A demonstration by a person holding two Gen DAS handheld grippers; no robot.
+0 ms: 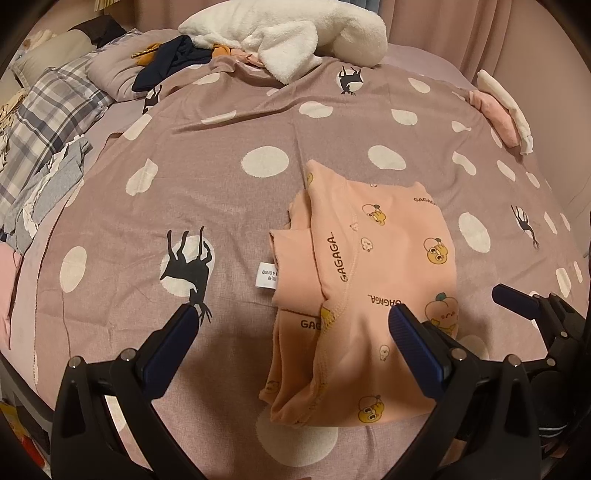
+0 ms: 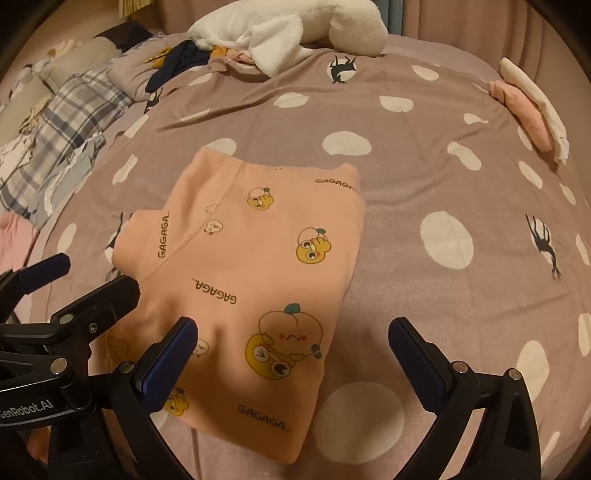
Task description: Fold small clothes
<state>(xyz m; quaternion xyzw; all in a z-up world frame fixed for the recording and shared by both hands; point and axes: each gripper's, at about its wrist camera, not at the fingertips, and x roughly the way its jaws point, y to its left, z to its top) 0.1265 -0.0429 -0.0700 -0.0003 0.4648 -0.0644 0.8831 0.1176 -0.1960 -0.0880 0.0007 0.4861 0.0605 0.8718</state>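
Note:
A small pink garment (image 1: 369, 280) printed with cartoon chicks and "GAGAGA" lies folded into a rough rectangle on the dotted mauve bedspread (image 1: 229, 192). A white care label (image 1: 266, 275) sticks out at its left edge. It also shows in the right wrist view (image 2: 251, 280). My left gripper (image 1: 293, 321) is open and empty, hovering at the garment's near left side. My right gripper (image 2: 293, 334) is open and empty over the garment's near right corner. The right gripper also shows in the left wrist view (image 1: 517, 295).
A white fluffy blanket (image 1: 284, 33) and dark clothes (image 1: 173, 59) lie at the far end of the bed. Plaid and grey clothes (image 1: 55, 122) are piled at the left. Folded pink and white items (image 1: 502, 107) sit at the far right edge.

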